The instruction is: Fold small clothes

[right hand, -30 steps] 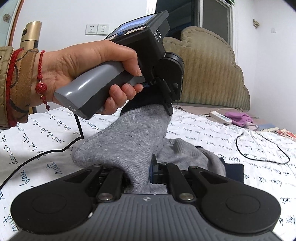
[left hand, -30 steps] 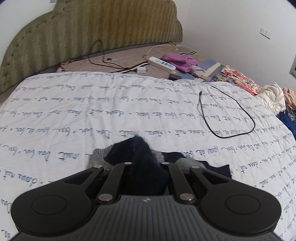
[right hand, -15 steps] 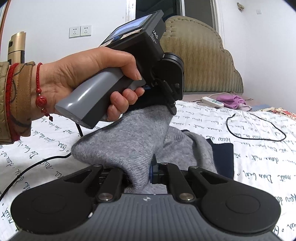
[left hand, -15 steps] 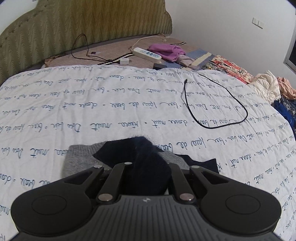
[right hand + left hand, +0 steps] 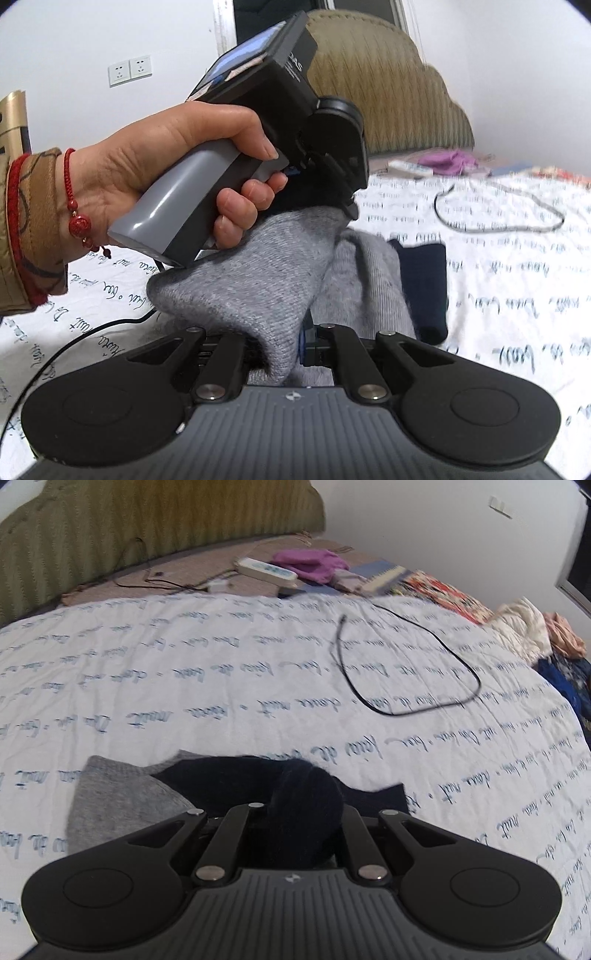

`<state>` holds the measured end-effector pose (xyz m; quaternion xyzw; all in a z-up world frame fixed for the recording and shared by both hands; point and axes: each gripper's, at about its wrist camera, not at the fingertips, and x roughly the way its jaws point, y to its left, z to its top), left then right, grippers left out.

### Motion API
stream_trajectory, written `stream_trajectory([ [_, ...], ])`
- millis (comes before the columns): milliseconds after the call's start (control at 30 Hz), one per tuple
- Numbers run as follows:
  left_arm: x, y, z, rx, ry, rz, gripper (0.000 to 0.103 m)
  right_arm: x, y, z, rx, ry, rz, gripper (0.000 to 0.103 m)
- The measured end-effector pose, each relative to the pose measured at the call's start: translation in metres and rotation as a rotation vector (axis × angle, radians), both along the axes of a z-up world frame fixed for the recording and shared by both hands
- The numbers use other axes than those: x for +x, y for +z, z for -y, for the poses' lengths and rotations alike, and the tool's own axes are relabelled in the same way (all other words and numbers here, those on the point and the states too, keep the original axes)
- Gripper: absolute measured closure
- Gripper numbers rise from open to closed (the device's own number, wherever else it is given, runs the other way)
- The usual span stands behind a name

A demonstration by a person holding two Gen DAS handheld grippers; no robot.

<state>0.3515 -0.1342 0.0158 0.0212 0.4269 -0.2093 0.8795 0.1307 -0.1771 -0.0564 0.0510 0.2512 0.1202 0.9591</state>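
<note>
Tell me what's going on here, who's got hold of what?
A person is folding a grey knit garment with dark navy parts on a bed covered by a white quilt printed with blue script. The left gripper is shut on the navy end, and the right gripper is shut on a grey fold. The person's left hand holds the left gripper's handle. The garment is lifted between them; the rest lies on the quilt, the fold unfinished.

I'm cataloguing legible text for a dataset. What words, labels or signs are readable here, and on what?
"DAS": partly hidden white lettering on the black housing of the left gripper, seen from the right wrist; the smaller line under it is unreadable.
Blue cursive script in rows across the white bedspread: too blurred to read.
Power strip: markings too small.
</note>
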Motion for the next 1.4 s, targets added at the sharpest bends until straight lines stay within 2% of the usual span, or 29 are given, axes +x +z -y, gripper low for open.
stream_trajectory([
  [233,0.004,-0.013,0.008,-0.014,-0.007,-0.041,0.092,0.005,-0.014,0.019,0.115,-0.001,-0.093,0.091],
  [300,0.006,-0.013,0.005,-0.048,-0.003,-0.058,0.083,0.007,-0.018,0.023,0.144,-0.001,-0.119,0.088],
  [367,0.007,-0.012,0.001,-0.113,-0.004,-0.075,0.057,0.008,-0.021,0.026,0.173,-0.004,-0.139,0.077],
  [433,0.006,-0.009,-0.006,-0.186,0.011,-0.080,0.040,0.010,-0.025,0.030,0.199,-0.007,-0.157,0.073],
  [467,0.005,-0.006,-0.008,-0.212,0.022,-0.074,0.037,0.010,-0.026,0.032,0.214,-0.009,-0.165,0.073],
  [667,-0.005,0.020,-0.020,-0.267,0.016,-0.043,0.036,0.016,-0.034,0.047,0.325,-0.005,-0.212,0.066],
  [700,-0.009,0.024,-0.023,-0.265,0.014,-0.033,0.033,0.017,-0.036,0.050,0.352,-0.005,-0.219,0.065],
  [767,-0.019,0.031,-0.031,-0.246,0.036,-0.009,0.028,0.018,-0.038,0.055,0.410,-0.001,-0.234,0.058],
  [867,-0.036,0.032,-0.046,-0.195,0.068,0.022,0.028,0.021,-0.041,0.065,0.504,0.010,-0.246,0.047],
  [967,-0.055,0.028,-0.061,-0.146,0.115,0.048,0.027,0.023,-0.043,0.074,0.599,0.009,-0.256,0.042],
  [1067,-0.078,0.023,-0.076,-0.143,0.128,0.086,0.027,0.027,-0.051,0.091,0.740,-0.005,-0.264,0.037],
  [1100,-0.086,0.022,-0.080,-0.144,0.130,0.097,0.027,0.030,-0.055,0.097,0.788,-0.003,-0.270,0.037],
  [1133,-0.092,0.020,-0.082,-0.146,0.131,0.106,0.027,0.033,-0.057,0.101,0.820,0.003,-0.275,0.048],
  [1167,-0.099,0.017,-0.083,-0.145,0.135,0.114,0.027,0.034,-0.058,0.104,0.821,-0.004,-0.281,0.069],
  [1200,-0.104,0.014,-0.084,-0.142,0.138,0.121,0.027,0.035,-0.057,0.105,0.782,-0.018,-0.295,0.080],
  [1233,-0.110,0.012,-0.084,-0.142,0.137,0.133,0.027,0.035,-0.055,0.106,0.731,-0.028,-0.305,0.087],
  [1333,-0.126,0.003,-0.080,-0.125,0.120,0.172,0.027,0.037,-0.048,0.116,0.706,0.009,-0.285,0.083],
  [1400,-0.135,-0.003,-0.076,-0.115,0.104,0.199,0.027,0.046,-0.035,0.126,0.676,0.009,-0.269,0.066],
])
